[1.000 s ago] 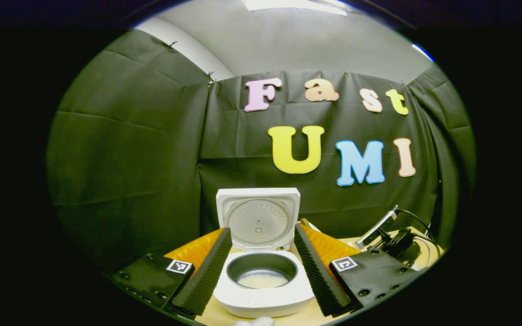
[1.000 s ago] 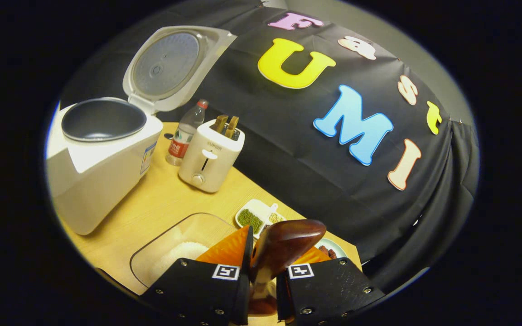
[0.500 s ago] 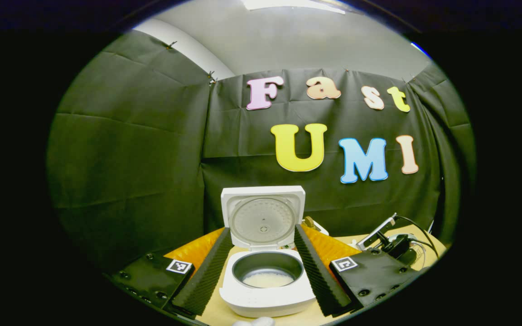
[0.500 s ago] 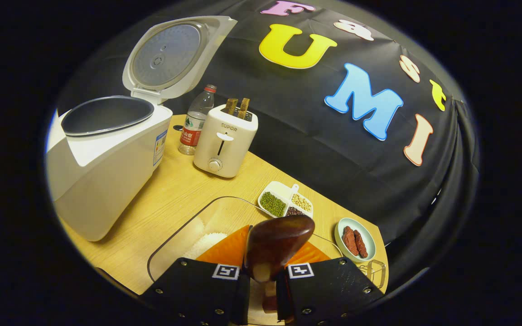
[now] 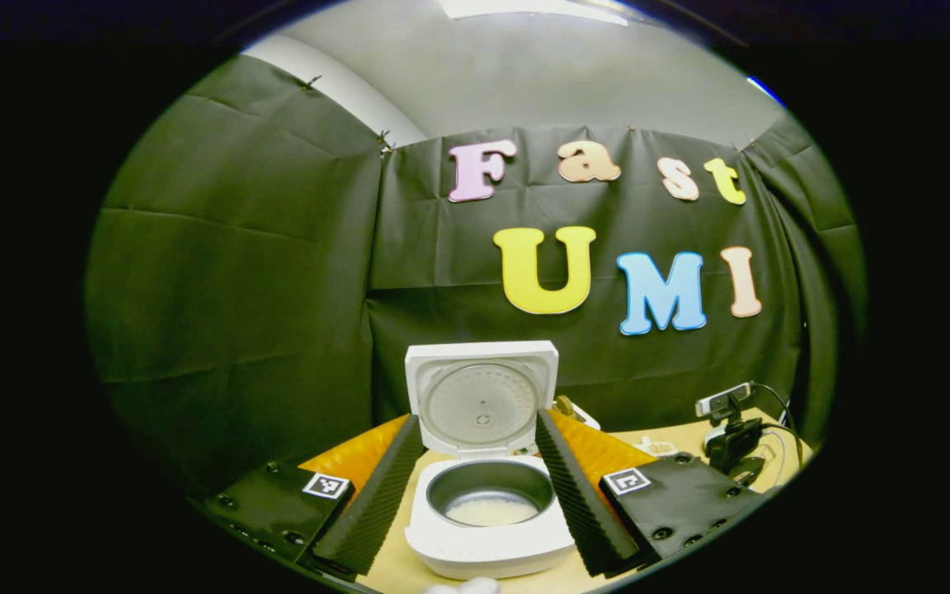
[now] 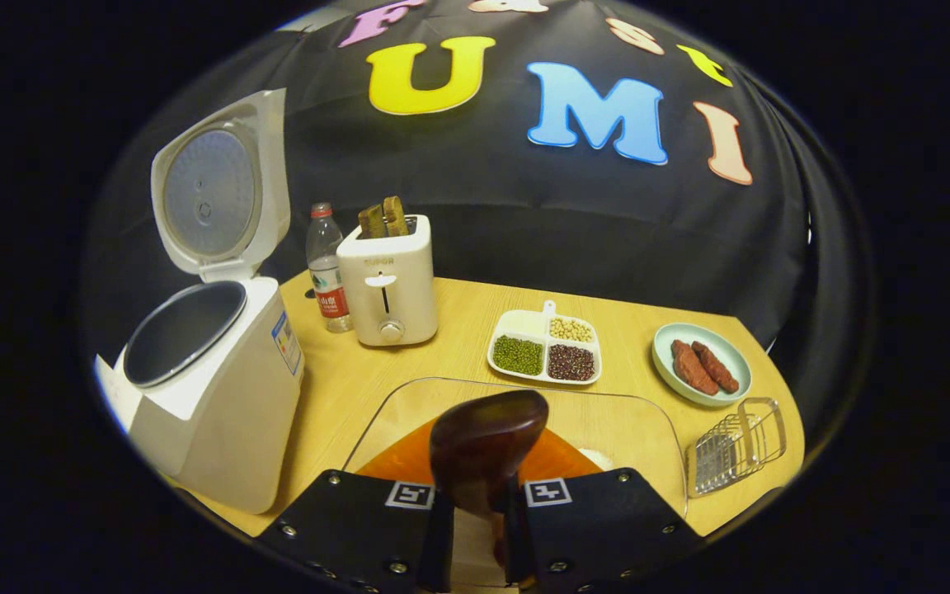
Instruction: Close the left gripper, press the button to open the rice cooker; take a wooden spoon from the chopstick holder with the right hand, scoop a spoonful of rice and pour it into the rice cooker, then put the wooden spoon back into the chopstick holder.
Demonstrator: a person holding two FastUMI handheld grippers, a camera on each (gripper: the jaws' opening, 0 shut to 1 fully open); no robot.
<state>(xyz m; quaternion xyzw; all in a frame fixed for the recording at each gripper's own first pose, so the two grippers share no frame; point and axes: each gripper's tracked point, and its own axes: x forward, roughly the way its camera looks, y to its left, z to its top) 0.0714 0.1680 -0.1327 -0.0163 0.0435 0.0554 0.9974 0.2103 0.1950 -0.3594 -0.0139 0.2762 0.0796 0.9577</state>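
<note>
Two ribbed fingers of the left gripper [image 5: 475,487] stand wide apart with nothing between them, framing the white rice cooker [image 5: 487,528] on the pale wooden table [image 5: 392,569]; its square lid is swung upright, showing a round dimpled inner plate, and a low layer of white rice lies in the dark metal pot. In the right gripper view, the right gripper [image 6: 475,503] is closed on the handle of the wooden spoon [image 6: 485,441], both fingers pressing it, with the glossy dark-brown rounded bowl rising just above them, over a clear, round-cornered container [image 6: 632,437] holding rice. To the left stands the rice cooker [image 6: 211,396], lid up. Behind it are a clear plastic bottle [image 6: 325,268] and, just beside that, a boxy cream toaster [image 6: 386,280] with two brown slices poking out. Farther right lie a white three-part dish [image 6: 543,346] of green, red and pale beans, a pale-green plate [image 6: 673,363] with two reddish sausages, and a wire rack [image 6: 735,445].
</note>
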